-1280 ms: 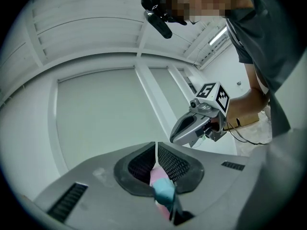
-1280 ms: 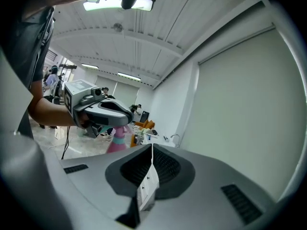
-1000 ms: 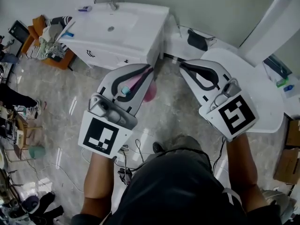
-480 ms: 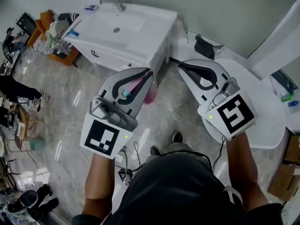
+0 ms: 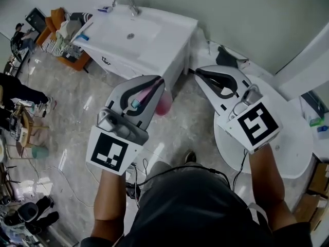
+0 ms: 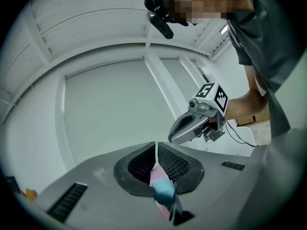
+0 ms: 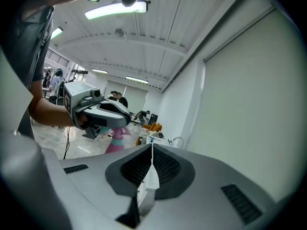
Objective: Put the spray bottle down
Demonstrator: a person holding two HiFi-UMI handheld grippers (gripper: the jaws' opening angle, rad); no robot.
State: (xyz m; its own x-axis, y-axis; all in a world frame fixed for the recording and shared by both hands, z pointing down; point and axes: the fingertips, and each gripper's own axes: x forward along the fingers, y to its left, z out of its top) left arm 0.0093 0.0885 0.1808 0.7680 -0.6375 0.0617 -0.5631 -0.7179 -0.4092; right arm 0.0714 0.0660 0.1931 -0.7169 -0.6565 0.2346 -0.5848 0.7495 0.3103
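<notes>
1. Clamping the spray bottle (image 6: 160,191) between the closed jaws of the left gripper (image 6: 156,146), pads pressing on its upper part just behind the tips.
2. Displaying a pale pink body with a light blue piece at the neck. The pink is narrowing upward between the ribbed pads in the left gripper view.
3. Hanging clear of the marble floor (image 5: 77,122) in the head view. The rounded pink base of the spray bottle (image 5: 163,106) is bulging out beside the left gripper (image 5: 162,80), near the front corner of the white sink cabinet (image 5: 154,45) and not touching it.
4. Appearing again in the right gripper view as a flared pink shape with a blue band (image 7: 117,141), roughly upright beneath the left gripper (image 7: 103,111).
5. Carrying nothing in the right gripper (image 7: 152,150): jaws meeting at the tips, only background showing through the slit behind them.
6. Hovering with the right gripper (image 5: 197,72) partly above the edge of the round white table (image 5: 293,153), apart from the bottle.
</notes>
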